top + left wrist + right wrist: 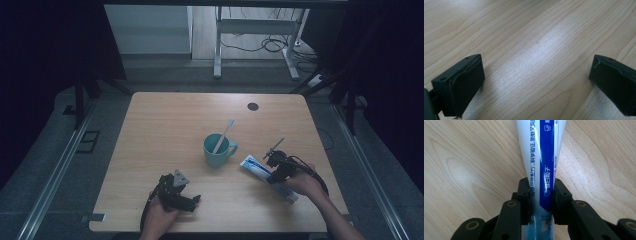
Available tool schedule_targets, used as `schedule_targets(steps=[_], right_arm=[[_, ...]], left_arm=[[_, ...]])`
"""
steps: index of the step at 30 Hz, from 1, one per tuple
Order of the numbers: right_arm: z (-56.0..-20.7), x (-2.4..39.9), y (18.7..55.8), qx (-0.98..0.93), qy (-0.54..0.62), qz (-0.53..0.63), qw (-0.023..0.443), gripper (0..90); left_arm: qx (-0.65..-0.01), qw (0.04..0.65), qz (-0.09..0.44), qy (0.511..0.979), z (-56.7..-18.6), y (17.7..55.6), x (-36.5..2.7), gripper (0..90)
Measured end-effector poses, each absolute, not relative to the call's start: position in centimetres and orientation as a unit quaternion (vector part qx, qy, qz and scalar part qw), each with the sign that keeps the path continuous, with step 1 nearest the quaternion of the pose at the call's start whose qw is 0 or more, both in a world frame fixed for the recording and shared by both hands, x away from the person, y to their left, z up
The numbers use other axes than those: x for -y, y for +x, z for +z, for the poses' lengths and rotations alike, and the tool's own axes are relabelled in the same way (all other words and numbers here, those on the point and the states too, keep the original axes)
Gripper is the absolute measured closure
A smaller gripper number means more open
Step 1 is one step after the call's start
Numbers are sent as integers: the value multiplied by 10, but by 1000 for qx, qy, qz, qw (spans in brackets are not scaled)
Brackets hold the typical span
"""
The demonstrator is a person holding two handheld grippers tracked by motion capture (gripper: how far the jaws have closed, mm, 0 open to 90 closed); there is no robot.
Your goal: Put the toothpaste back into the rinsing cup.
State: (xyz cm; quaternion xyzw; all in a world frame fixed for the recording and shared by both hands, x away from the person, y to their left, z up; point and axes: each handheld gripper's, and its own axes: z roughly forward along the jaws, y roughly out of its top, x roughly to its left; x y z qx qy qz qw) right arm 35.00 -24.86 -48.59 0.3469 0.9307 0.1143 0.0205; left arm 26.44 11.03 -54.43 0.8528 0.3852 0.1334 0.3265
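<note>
Your right tool (541, 197) is already clamped on the toothpaste tube (541, 157) lying at 4 o'clock of the cup (217, 151) on the bench (165, 125), not lifted yet, while your left tool (536, 82) rests open and empty.

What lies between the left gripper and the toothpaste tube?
In the high view, bare wooden table separates the left gripper from the toothpaste tube; the mug stands farther back.
</note>
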Motion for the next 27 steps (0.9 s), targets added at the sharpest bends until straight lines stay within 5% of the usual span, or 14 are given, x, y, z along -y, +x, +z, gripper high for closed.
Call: schedule_targets(steps=[27], right_arm=[[-436,252,336,-892,339,291,73,723]], left_arm=[[-386,327,134,852,-544,264,-110,1]])
